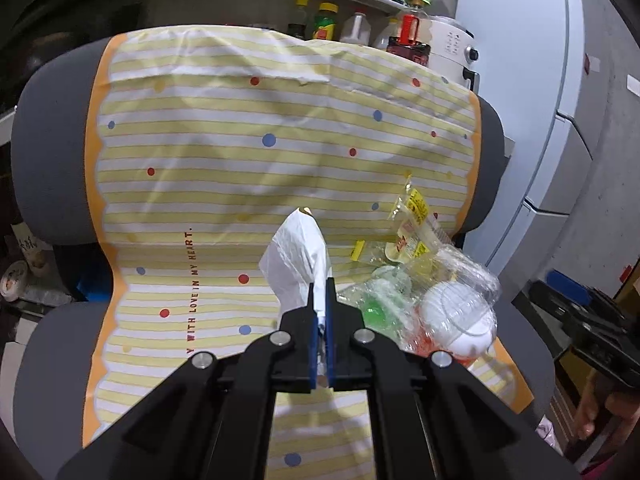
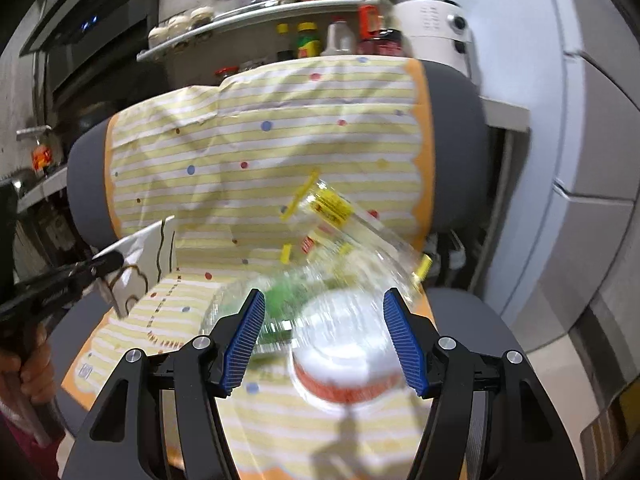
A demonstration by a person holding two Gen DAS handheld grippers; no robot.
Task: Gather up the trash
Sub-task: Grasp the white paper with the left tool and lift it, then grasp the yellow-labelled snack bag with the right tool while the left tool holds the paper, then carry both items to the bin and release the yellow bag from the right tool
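Observation:
My left gripper (image 1: 319, 284) is shut on a white paper napkin (image 1: 298, 256) and holds it above the chair seat; the napkin also shows in the right wrist view (image 2: 138, 264), with the left gripper (image 2: 108, 262) at the left edge. A pile of trash lies on the seat's right side: a clear plastic wrapper with yellow labels (image 1: 416, 224), a green-capped piece (image 1: 374, 314) and a white cup with an orange band (image 1: 460, 324). My right gripper (image 2: 324, 312) is open, its jaws on either side of the white cup (image 2: 344, 364), blurred. The clear wrapper (image 2: 340, 224) lies beyond it.
The trash lies on a yellow-striped dotted cloth (image 1: 240, 152) draped over a grey chair (image 1: 44, 152). Behind stand a shelf of bottles (image 1: 328, 20) and a white appliance (image 1: 452, 48). A pale fridge (image 1: 560, 120) is to the right.

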